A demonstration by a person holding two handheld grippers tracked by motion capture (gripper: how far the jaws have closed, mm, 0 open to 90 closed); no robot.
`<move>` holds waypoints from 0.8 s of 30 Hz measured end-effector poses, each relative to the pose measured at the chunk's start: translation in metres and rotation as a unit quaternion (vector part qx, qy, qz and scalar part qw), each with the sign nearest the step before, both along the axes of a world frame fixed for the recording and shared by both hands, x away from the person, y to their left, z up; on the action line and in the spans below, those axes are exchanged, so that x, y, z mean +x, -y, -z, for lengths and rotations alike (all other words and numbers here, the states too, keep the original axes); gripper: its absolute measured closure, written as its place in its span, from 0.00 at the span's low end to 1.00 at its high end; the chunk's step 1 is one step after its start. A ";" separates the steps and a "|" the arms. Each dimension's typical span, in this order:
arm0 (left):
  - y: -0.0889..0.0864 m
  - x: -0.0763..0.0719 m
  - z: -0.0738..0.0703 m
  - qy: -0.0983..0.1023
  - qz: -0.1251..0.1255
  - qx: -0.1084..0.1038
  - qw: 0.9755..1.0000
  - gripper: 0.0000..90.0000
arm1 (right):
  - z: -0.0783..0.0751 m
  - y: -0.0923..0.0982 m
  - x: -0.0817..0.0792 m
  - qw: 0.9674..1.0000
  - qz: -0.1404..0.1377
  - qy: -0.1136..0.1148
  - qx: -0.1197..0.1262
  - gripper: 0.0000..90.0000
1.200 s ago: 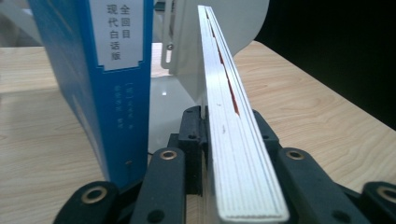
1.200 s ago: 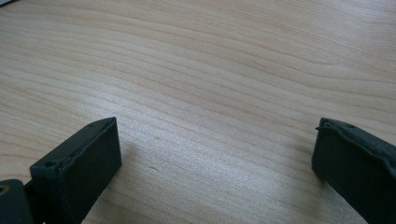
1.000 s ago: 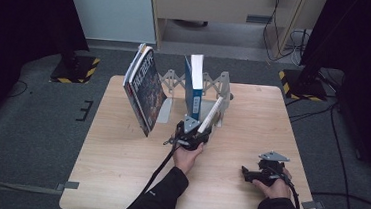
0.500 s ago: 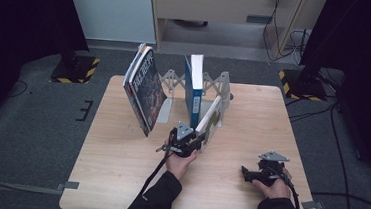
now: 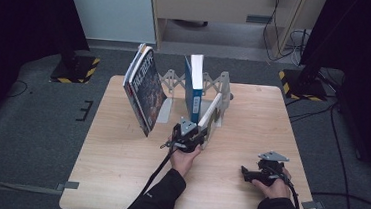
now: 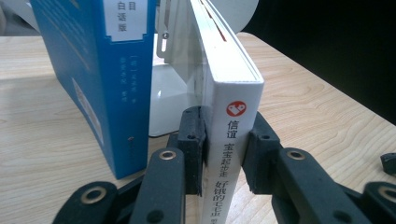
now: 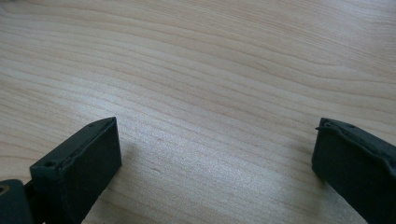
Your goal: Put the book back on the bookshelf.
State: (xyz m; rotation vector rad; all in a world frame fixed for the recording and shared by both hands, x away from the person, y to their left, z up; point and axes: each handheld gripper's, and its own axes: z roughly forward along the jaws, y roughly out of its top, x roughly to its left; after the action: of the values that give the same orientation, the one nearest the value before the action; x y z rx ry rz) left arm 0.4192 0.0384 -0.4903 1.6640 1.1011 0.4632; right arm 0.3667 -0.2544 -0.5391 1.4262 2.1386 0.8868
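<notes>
Now the white book point(image 6: 233, 140) stands spine-first between the jaws of the left gripper point(image 6: 226, 154), both pads pressed on its covers after just closing in. Just beyond the left-hand jaw stands the blue book point(image 6: 100, 84), with the white rack point(image 5: 222, 95) behind both. Well apart, the right gripper point(image 7: 215, 154) rests wide open on the table point(image 7: 210, 70), holding nothing.

A light wooden table point(image 5: 117, 179) stands on grey carpet point(image 5: 30, 137), a wooden cabinet point(image 5: 221, 7) behind it.
</notes>
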 end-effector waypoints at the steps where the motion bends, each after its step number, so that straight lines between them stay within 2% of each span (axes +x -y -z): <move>1: 0.001 0.001 0.000 0.000 0.001 0.000 1.000 0.78 | 0.000 0.000 0.000 1.000 0.000 0.000 0.000 0.02; 5: 0.007 0.003 0.002 -0.001 0.009 0.003 1.000 0.76 | 0.000 0.000 0.000 1.000 0.000 0.000 -0.001 0.02; 8: 0.010 0.006 0.003 -0.002 0.018 -0.004 1.000 0.74 | 0.000 0.000 0.000 1.000 0.000 0.000 -0.001 0.02; 15: 0.015 0.004 0.007 -0.001 0.055 0.004 0.998 0.68 | 0.000 -0.001 0.000 1.000 -0.001 0.001 -0.001 0.02; 20: 0.010 -0.002 0.006 -0.002 0.077 0.004 0.997 0.68 | 0.000 -0.001 0.000 1.000 -0.001 0.000 0.000 0.02; 24: 0.004 -0.008 0.006 0.001 0.089 -0.003 0.996 0.72 | 0.000 -0.001 0.000 1.000 -0.001 0.000 0.000 0.02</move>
State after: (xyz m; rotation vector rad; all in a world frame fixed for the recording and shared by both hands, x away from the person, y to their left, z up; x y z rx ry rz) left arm 0.4116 0.0348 -0.4960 1.7387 0.9402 0.3467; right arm 0.3668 -0.2535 -0.5392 1.4244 2.1402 0.8884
